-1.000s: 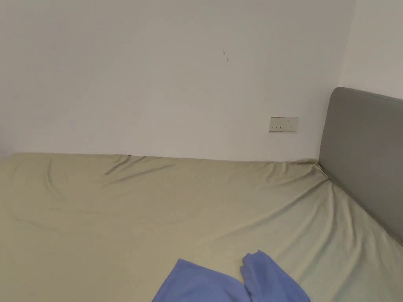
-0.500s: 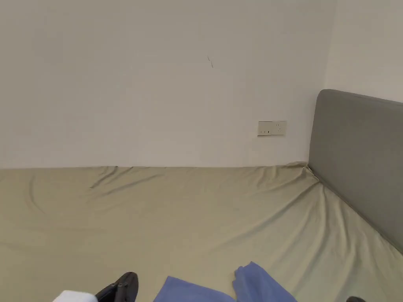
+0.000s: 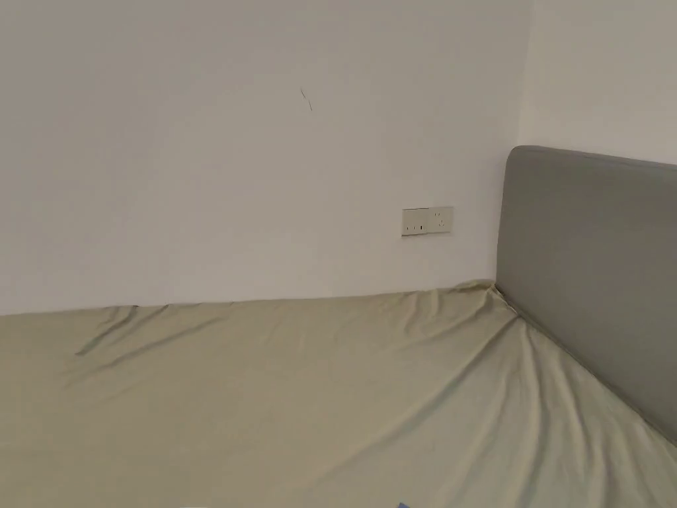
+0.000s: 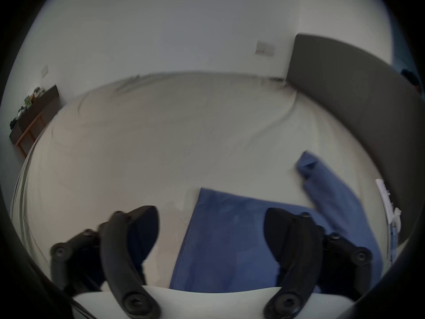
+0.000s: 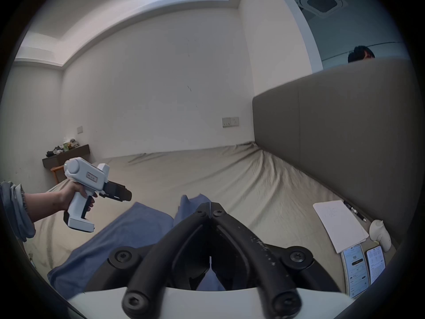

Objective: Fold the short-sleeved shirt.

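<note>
The blue short-sleeved shirt (image 4: pixel 230 243) lies spread on the beige bed sheet (image 3: pixel 297 397), with one sleeve (image 4: pixel 326 186) reaching toward the headboard. A sliver of the shirt (image 3: pixel 403 505) shows at the bottom edge of the head view. My left gripper (image 4: pixel 210 215) hovers over the shirt's left edge, its jaws wide apart with nothing between them. The right gripper view shows the left gripper (image 5: pixel 128 196) held in a hand above the bed. My right gripper (image 5: pixel 210 205) is held above the shirt (image 5: pixel 128 229), jaws pressed together and empty.
A grey headboard (image 3: pixel 588 264) bounds the bed on the right. Beside it lie a white sheet of paper (image 5: pixel 338 225), two phones (image 5: pixel 363 266) and a small white object (image 5: pixel 379 234). A dark shelf with clutter (image 5: pixel 66 154) stands far left. A person's head (image 5: pixel 361 54) shows behind the headboard.
The head camera has tilted up and turned right, so the shirt has slid almost out of the bottom of its picture. The left gripper showed at the bottom edge half a second ago.
</note>
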The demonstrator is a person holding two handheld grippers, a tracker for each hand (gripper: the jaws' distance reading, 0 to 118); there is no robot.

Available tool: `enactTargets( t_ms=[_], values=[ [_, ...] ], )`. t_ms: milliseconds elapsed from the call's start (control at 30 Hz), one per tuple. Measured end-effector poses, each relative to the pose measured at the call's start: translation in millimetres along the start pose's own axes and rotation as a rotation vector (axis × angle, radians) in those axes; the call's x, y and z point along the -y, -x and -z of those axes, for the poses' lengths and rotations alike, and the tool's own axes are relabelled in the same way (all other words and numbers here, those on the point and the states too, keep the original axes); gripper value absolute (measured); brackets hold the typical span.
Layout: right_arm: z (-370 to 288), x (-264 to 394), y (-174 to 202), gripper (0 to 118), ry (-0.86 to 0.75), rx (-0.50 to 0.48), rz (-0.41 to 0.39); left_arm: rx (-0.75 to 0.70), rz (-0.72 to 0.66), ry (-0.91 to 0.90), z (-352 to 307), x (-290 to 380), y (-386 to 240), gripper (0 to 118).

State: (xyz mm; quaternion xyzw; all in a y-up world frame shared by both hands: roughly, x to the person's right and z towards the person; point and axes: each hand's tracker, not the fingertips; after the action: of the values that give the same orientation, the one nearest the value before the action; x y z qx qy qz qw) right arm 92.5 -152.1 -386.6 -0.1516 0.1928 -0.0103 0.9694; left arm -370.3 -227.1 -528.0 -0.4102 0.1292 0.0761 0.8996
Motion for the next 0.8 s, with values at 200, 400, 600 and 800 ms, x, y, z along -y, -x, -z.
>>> enactTargets(
  t_ms=[200, 400, 600, 800],
  values=[
    [44, 15, -11, 6, 0.093, 0.015, 0.005, -0.029, 0.004, 0.067, 48, 18, -4, 69],
    [125, 5, -24, 118, 0.194, 0.015, 0.04, 0.025, 0.059, 0.018, 24, 23, -24, 2],
    [254, 23, -36, 114, 0.5, 0.024, -0.009, 0.052, 0.08, -0.037, 1, 33, -26, 1],
    [289, 40, -20, 90, 0.599, 0.069, -0.175, 0.046, 0.101, -0.057, -17, 38, -26, 1]
  ],
)
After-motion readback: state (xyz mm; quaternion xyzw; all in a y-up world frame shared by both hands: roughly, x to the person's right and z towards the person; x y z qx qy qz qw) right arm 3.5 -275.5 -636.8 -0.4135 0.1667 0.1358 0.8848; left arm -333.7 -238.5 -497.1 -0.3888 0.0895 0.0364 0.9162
